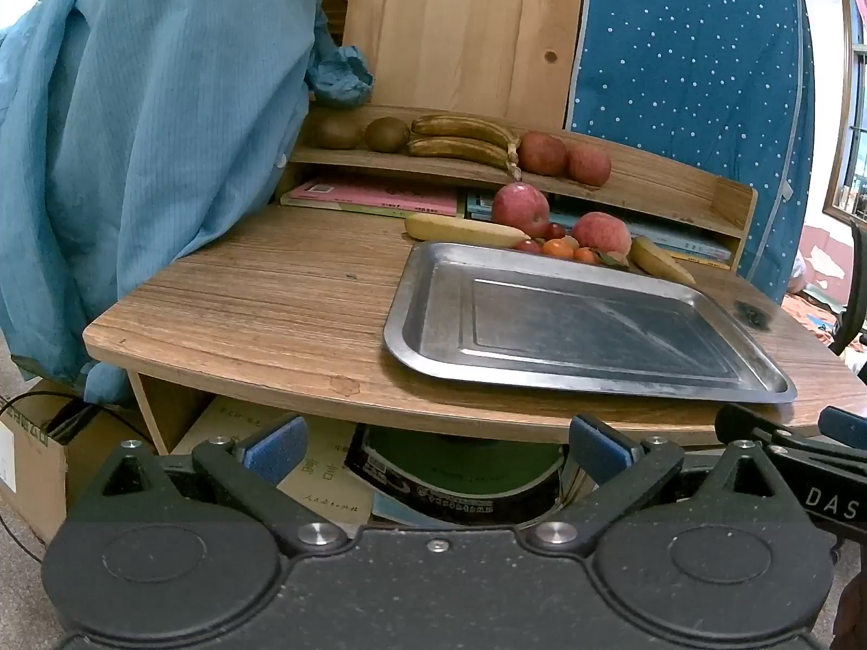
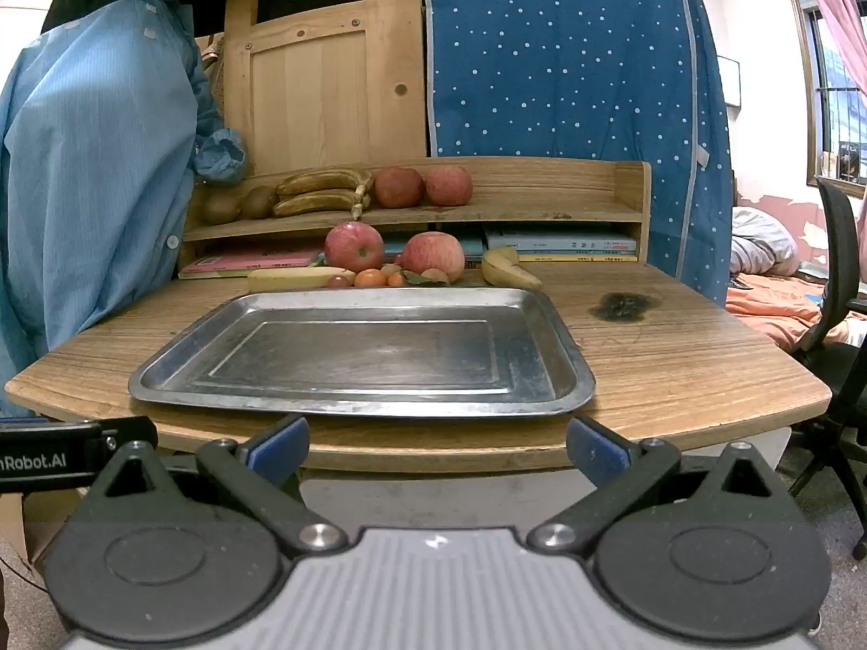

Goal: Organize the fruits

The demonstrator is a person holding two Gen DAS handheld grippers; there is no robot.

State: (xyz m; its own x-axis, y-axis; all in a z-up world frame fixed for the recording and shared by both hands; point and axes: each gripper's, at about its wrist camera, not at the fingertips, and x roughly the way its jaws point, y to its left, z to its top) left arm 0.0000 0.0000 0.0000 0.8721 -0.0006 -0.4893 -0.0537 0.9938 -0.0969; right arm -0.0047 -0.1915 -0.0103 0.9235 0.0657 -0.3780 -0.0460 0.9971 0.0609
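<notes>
The metal tray [image 2: 547, 346] lies flat on the wooden desk [image 2: 677, 357], its near rim close to the desk's front edge, and it holds nothing. The right gripper [image 2: 436, 447] hangs just off that front edge, facing the tray's near rim, jaws spread wide with nothing between them. The left gripper [image 1: 433, 447] sits lower and off the tray's near left corner, below the desk edge, jaws likewise wide apart and bare; the tray [image 1: 428, 319] shows ahead of it and to the right.

All loose fruit lies just behind the tray's far rim. Two red apples [image 2: 354, 247] [image 2: 433, 255] stand side by side there, with a cluster of small oranges [image 2: 371, 277] and small red fruits in front of them, touching or nearly touching the rim. A pale banana [image 2: 295, 277] lies along the far left of the rim, and a second banana [image 2: 506, 268] sits off the tray's far right corner.

Above and behind the tray, the wooden shelf [image 2: 542, 189] carries two kiwis [image 2: 239, 205], two browned bananas [image 2: 319, 192] and two more apples [image 2: 422, 187]; books [image 2: 563, 246] lie under it.

Left of the tray the desk surface is bare up to a hanging blue garment [image 2: 92, 179]. Right of the tray there is open wood with a dark scorch mark [image 2: 623, 306], and an office chair [image 2: 840, 314] beyond the desk's right edge.
</notes>
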